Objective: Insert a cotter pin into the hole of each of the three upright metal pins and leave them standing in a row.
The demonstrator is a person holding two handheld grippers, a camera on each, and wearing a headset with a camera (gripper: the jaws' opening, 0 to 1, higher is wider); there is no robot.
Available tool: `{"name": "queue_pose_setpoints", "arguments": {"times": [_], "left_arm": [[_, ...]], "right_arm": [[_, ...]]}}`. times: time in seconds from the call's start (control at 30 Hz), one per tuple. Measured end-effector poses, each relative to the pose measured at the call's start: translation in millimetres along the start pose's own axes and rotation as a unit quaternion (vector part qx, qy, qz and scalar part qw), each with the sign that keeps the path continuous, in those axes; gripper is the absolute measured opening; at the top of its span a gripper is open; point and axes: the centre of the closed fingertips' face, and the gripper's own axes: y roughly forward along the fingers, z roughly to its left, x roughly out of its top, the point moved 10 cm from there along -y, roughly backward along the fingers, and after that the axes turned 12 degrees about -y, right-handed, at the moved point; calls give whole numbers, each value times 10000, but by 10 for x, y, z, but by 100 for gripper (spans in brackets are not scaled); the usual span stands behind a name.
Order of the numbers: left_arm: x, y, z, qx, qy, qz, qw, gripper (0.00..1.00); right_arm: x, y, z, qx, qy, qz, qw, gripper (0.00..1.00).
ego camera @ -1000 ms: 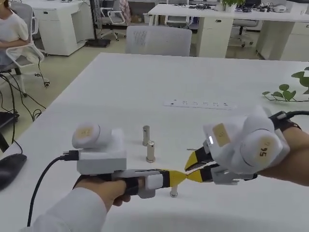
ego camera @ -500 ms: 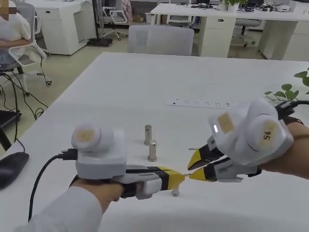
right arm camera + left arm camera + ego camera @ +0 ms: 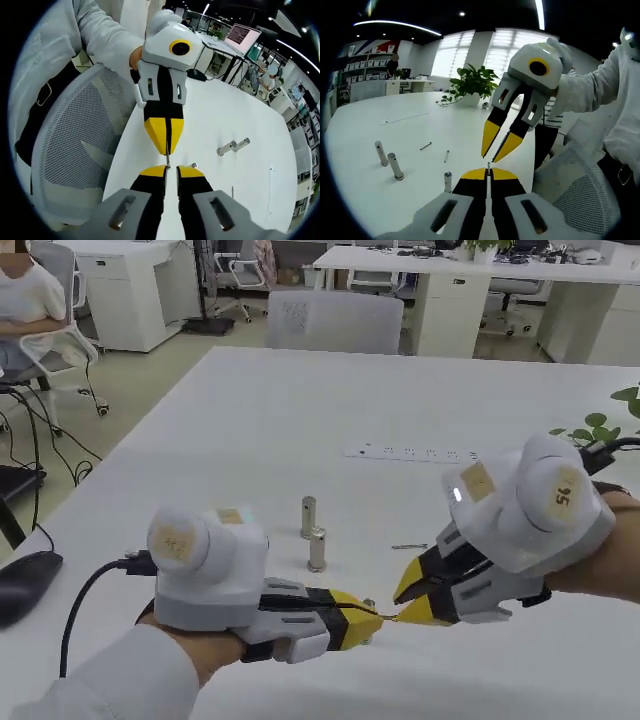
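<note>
1 cotter pin [image 3: 488, 166] in l tongs [image 3: 488, 173]; r tongs [image 3: 171, 170] spread

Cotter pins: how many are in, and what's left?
None looks inserted: the three metal pins stand bare. In hand: left tongs shut on one cotter pin, right tongs open beside it. Two loose cotter pins lie on the table; all three insertions remain.
</note>
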Motion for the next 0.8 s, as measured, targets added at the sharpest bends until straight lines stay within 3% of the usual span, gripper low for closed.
{"name": "queue_pose_setpoints", "arguments": {"times": [0.33,0.8], "left_arm": [[-23,-15,-56,-263,389,76,9989,0],[-39,-15,-88,-412,652,111,9970,0]], "right_arm": [[8,27,82,264,-8,-141,9996,9],[36,47,129,401,-40,-263,9988,5]]}}
